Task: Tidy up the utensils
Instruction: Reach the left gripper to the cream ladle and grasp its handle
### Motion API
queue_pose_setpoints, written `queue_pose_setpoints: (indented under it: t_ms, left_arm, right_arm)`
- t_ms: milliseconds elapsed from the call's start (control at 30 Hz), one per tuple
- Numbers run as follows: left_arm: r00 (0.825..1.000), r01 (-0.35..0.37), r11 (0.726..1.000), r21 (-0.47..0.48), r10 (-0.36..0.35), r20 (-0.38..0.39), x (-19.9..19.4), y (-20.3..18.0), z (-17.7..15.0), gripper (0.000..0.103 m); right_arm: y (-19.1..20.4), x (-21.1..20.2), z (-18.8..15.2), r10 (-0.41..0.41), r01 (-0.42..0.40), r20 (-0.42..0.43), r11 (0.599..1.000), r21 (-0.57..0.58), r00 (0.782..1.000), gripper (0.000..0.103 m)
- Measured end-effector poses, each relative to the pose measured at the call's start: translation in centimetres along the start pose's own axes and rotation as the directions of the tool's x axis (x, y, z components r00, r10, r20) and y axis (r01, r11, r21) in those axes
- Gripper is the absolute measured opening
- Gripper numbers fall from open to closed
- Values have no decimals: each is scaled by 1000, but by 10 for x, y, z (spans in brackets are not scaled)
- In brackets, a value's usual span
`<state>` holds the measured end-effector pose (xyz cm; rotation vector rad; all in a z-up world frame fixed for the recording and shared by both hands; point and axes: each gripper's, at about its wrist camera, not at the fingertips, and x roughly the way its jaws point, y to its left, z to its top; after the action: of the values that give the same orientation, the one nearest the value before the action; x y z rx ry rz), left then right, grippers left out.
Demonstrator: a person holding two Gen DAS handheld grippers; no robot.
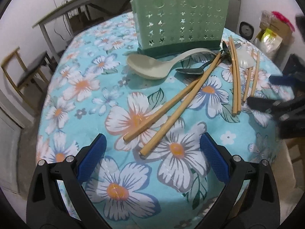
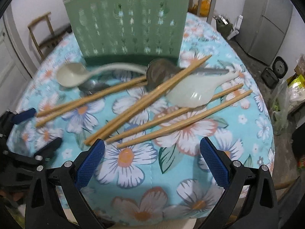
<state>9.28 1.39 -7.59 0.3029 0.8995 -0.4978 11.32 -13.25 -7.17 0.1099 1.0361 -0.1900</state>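
The left gripper [image 1: 152, 158] hangs above the flowered tablecloth [image 1: 114, 171] with its blue pads [image 1: 91, 158] spread wide and nothing between them. Just ahead of it lie two wooden chopsticks [image 1: 171, 105], crossing near their far tips, which run up toward a dark metal spoon [image 1: 190, 70] and a pale rice paddle [image 1: 150, 64]. Behind these stands the green perforated utensil holder [image 1: 181, 19], upright on the cloth. To the right a tight pair of chopsticks [image 1: 234, 76] lies nearly straight, and beside it a looser pair [image 1: 251, 76], with a translucent white spoon [image 1: 246, 58] near their far ends. The right gripper [image 2: 152, 160] is likewise wide open and empty, its pads [image 2: 213, 162] poised over the cloth [image 2: 162, 171] just short of the near ends of four chopsticks [image 2: 152, 126]. In this view the white spoon [image 2: 192, 93] rests across the chopsticks, a metal ladle bowl [image 2: 160, 72] sits behind it, and the rice paddle [image 2: 72, 74] and metal spoon [image 2: 93, 86] lie to the left, all in front of the holder [image 2: 129, 24]. The other gripper's tips [image 2: 36, 131] show at the left edge. The holder's inside cannot be seen from either camera. A wooden chair [image 2: 42, 32] stands beyond the table.
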Motion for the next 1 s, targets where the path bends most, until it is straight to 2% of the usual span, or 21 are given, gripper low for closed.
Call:
queue_pose_setpoints:
  t_ms: [400, 700, 900, 1000]
  left_arm:
    - [995, 98, 994, 46, -97, -8, 5, 10, -1, 96]
    - [990, 140, 989, 50, -139, -26, 4, 14, 1, 96]
    - [990, 135, 991, 13, -135, -29, 1, 16, -1, 96]
    - [996, 87, 996, 5, -87, -13, 0, 9, -5, 96]
  right_arm:
    - [1, 16, 4, -17, 21, -64, 998, 63, 998, 98]
    - [-4, 14, 2, -7, 12, -57, 995, 95, 998, 98]
    - [-5, 14, -1, 1, 3, -48, 996, 84, 999, 98]
    - [-6, 13, -4, 11, -8, -40, 998, 69, 999, 98]
